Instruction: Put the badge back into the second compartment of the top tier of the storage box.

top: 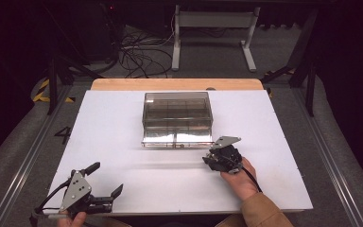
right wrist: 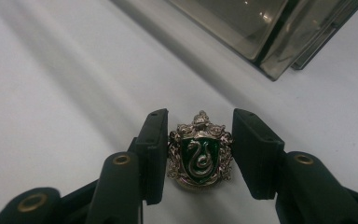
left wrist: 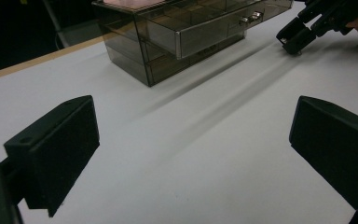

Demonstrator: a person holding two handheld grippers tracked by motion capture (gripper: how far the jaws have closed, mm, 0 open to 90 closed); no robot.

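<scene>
A small metal crest badge (right wrist: 199,158), a green shield with a silver snake inside an ornate silver border, lies on the white table. My right gripper (right wrist: 200,120) is shut on it, with a pad pressed against each side. That gripper (top: 209,160) rests on the table just off the front right corner of a smoky clear drawer box (top: 177,113). One drawer (left wrist: 205,29) of the box stands pulled out a little. My left gripper (top: 108,178) sits near the table's front left corner, open, with nothing between its jaws (left wrist: 191,140).
The white tabletop (top: 123,123) has a wooden strip (top: 175,84) along its far edge. Beyond it are a grey floor, cables and a white table frame (top: 212,28). A person's hand and tan sleeve (top: 260,208) come in at the front right.
</scene>
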